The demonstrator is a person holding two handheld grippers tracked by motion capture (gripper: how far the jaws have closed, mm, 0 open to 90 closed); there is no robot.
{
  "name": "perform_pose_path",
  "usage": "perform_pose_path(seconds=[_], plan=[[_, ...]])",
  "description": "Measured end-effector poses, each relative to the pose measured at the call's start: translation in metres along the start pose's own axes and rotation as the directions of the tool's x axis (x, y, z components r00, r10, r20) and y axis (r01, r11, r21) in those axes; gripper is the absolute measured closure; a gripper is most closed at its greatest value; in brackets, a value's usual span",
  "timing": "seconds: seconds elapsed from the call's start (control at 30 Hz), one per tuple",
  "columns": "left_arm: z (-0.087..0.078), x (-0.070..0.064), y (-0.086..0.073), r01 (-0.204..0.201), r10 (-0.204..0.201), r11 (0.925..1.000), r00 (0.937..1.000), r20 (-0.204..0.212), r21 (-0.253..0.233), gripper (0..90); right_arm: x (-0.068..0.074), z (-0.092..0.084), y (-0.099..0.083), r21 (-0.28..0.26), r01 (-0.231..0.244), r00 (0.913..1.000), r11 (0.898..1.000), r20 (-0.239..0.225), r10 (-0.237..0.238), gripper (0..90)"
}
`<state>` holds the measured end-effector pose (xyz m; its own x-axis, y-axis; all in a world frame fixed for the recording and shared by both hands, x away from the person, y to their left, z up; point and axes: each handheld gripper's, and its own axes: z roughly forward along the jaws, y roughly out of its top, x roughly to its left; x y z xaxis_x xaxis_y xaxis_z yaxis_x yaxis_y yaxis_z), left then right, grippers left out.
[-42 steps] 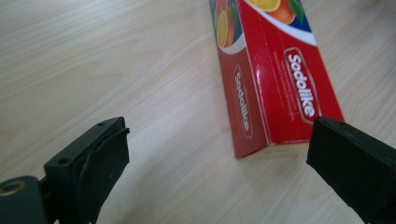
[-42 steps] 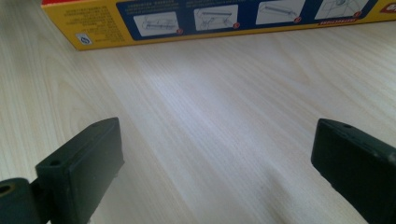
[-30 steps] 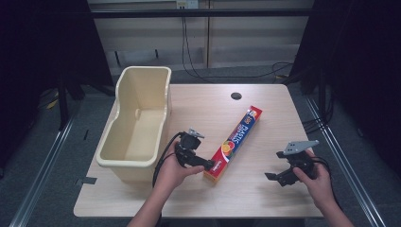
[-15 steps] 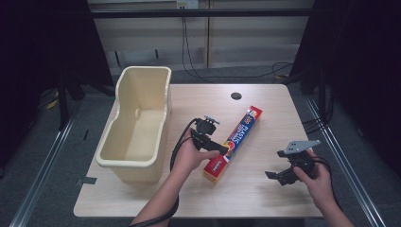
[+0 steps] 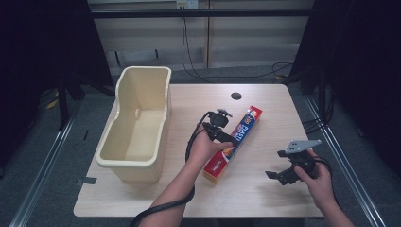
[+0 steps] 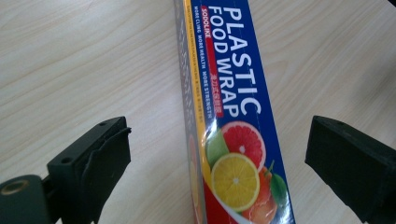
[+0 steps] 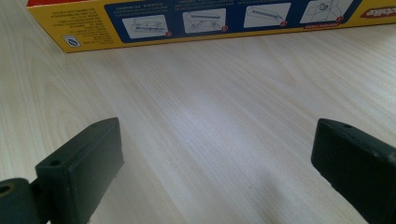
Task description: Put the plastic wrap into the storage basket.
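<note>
The counter (image 5: 265,189) was seen bearing an empty bin (image 5: 135,127) at its left. The wrap box (image 5: 235,142) lay flat mid-counter, ungrasped. The left claw (image 5: 227,137) was held spread wide over the box; the right claw (image 5: 279,176), equally spread, hovered apart. Nothing appeared done yet.

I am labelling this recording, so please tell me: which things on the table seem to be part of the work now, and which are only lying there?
Seems part of the work:
- plastic wrap box, lying flat between the open jaws of the left gripper
- left gripper

Only lying or waiting there:
- beige bin, at the table's left edge
- right gripper, open over bare wood beside the box
- dark round hole in the table
</note>
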<state>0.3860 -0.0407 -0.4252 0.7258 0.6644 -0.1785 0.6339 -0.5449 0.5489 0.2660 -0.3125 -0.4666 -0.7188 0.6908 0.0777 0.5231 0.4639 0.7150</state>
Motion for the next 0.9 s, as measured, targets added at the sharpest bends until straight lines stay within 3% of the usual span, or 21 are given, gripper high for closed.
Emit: perform_pose_path(seconds=[0.27,0.3,0.57,0.73,0.77,0.8,0.83,0.87,0.9], plan=[[0.013,-0.003,0.013,-0.017,0.017,0.9995,0.9998,-0.011,0.027,6.2,0.000,-0.001,0.000,-0.004,0.003,1.0000,1.000,-0.008,-0.003,1.9],[0.017,-0.004,0.015,0.006,-0.006,0.9997,1.0000,-0.008,0.024,6.3,0.000,0.000,0.001,-0.004,0.004,1.0000,1.000,-0.008,-0.004,1.9],[0.031,-0.003,0.016,0.002,0.001,0.9980,0.9991,-0.043,0.064,12.2,0.001,-0.002,0.001,-0.011,0.005,1.0000,1.000,-0.007,-0.005,1.9],[0.035,-0.004,0.015,0.006,-0.005,0.9983,0.9998,-0.020,0.057,20.8,0.000,-0.003,0.001,-0.016,0.006,1.0000,1.000,-0.005,-0.006,1.9],[0.038,-0.005,0.015,-0.009,0.009,0.9959,0.9999,-0.005,0.090,23.5,0.000,-0.003,0.001,-0.017,0.005,1.0000,1.000,-0.006,-0.005,1.9],[0.038,-0.005,0.015,-0.009,0.009,0.9959,0.9999,-0.005,0.090,23.2,0.000,-0.003,0.001,-0.017,0.005,1.0000,1.000,-0.006,-0.005,1.9],[0.040,-0.006,0.014,0.013,-0.012,0.9955,0.9999,-0.010,0.094,23.4,0.000,-0.003,0.001,-0.017,0.006,1.0000,1.000,-0.007,-0.006,1.9],[0.042,-0.006,0.014,0.002,-0.002,0.9946,1.0000,-0.002,0.104,23.4,0.000,-0.003,0.001,-0.017,0.006,1.0000,1.000,-0.007,-0.006,1.9],[0.045,-0.008,0.012,0.040,-0.039,0.9931,0.9992,-0.004,0.111,29.0,0.001,-0.003,0.001,-0.018,0.007,1.0000,1.000,-0.004,-0.007,1.9]])
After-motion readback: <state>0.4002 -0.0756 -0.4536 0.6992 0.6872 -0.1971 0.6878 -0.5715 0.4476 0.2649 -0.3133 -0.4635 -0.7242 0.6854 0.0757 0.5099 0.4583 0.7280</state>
